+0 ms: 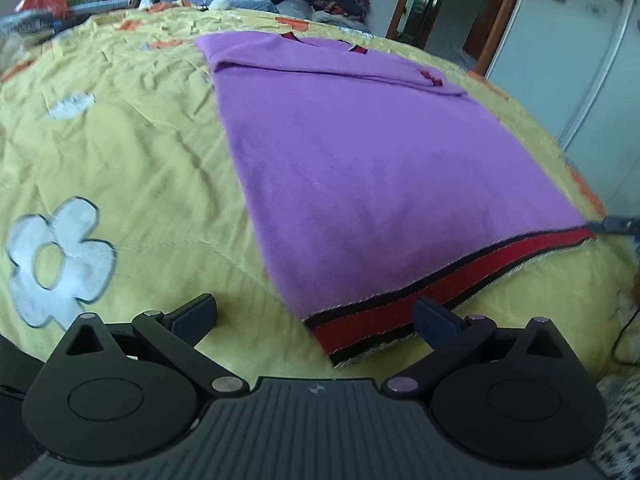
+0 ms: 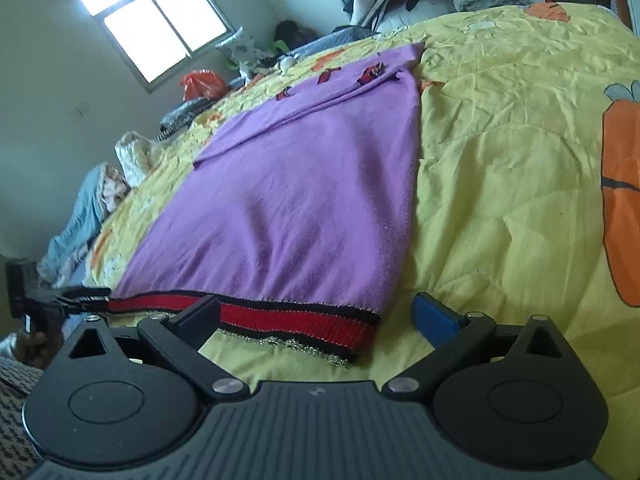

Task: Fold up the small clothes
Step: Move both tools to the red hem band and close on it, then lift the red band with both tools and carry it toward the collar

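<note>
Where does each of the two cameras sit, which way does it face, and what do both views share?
Left wrist: low behind the open left gripper, at the near left corner of the purple sweater, facing up the yellow quilt.
Right wrist: behind the open right gripper, at the red-and-black hem, near its right corner, facing the window; the left gripper shows at far left.
Shared: sweater, hem, quilt.
</note>
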Demonstrator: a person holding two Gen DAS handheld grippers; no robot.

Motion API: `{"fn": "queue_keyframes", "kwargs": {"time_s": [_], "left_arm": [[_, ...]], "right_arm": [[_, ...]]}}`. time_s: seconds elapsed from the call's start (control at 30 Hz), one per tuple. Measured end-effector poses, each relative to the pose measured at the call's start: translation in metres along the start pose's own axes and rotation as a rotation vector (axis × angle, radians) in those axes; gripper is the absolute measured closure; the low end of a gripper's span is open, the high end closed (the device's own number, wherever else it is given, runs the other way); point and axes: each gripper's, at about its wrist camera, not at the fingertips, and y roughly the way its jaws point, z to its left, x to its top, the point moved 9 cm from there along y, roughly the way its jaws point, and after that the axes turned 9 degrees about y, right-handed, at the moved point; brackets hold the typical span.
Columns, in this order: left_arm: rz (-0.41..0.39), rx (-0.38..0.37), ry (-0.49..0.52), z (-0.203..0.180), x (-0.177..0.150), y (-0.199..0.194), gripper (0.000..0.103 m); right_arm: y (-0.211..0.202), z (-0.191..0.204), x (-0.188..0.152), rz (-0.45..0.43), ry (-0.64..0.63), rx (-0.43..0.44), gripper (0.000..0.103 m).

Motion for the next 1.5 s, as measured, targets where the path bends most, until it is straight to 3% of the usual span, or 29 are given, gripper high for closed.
{"fn": "queue_keyframes", "kwargs": {"time_s": [0.2,0.3,0.33,0.37,0.4,0.43,0.53,0.6,0.63,0.67,0.7,0.73,0.93,1.1,1.23,1.5], "left_arm": [[-0.023,-0.181,-0.168,-0.012,0.006,0.002,0.010],[-0.043,-0.197,-0.263,-0.008,0.007,0.003,0.012],[-0.049,-0.208,-0.313,-0.003,0.007,0.002,0.019],[-0.051,-0.235,-0.371,0.001,0.005,0.002,0.038],[-0.042,-0.271,-0.427,0.004,0.002,0.003,0.050],[-0.019,-0.300,-0.489,0.007,-0.002,0.007,0.066],[-0.021,-0.329,-0.573,0.011,-0.009,0.007,0.068],[-0.016,-0.361,-0.658,0.014,-0.012,0.010,0.075],[-0.017,-0.380,-0.682,0.014,-0.011,0.012,0.089],[-0.013,-0.382,-0.691,0.013,-0.011,0.014,0.100],[-0.013,-0.381,-0.703,0.013,-0.011,0.016,0.100],[-0.017,-0.390,-0.720,0.014,-0.011,0.017,0.100],[-0.073,-0.368,-0.735,0.028,-0.005,0.012,0.100],[-0.171,-0.364,-0.698,0.034,0.013,-0.002,0.100],[-0.267,-0.332,-0.671,0.045,0.037,-0.010,0.100],[-0.338,-0.249,-0.628,0.083,0.099,0.025,0.100]], "right_arm": [[-0.002,-0.002,0.001,-0.020,0.040,0.025,0.007],[0.000,0.000,0.001,-0.015,0.057,0.033,0.008],[0.002,0.000,0.001,-0.011,0.064,0.042,0.010],[0.004,0.001,0.000,-0.006,0.068,0.041,0.021],[0.005,0.000,-0.001,-0.003,0.074,0.035,0.040],[0.007,-0.001,-0.001,0.005,0.089,0.037,0.048],[0.006,-0.007,0.000,0.001,0.130,0.054,0.050],[0.006,-0.005,-0.001,0.003,0.124,0.052,0.051],[0.007,-0.003,-0.002,0.008,0.116,0.052,0.052],[0.009,-0.002,-0.004,0.016,0.105,0.042,0.067],[0.012,-0.002,-0.006,0.031,0.098,0.028,0.090],[0.013,-0.003,-0.008,0.036,0.097,0.025,0.095],[0.008,0.006,-0.005,-0.009,0.045,0.008,0.096],[-0.002,0.017,0.008,-0.075,0.016,0.026,0.096],[-0.004,0.027,0.036,-0.140,-0.015,0.038,0.096],[0.039,0.026,0.123,-0.220,-0.109,0.001,0.096]]}}
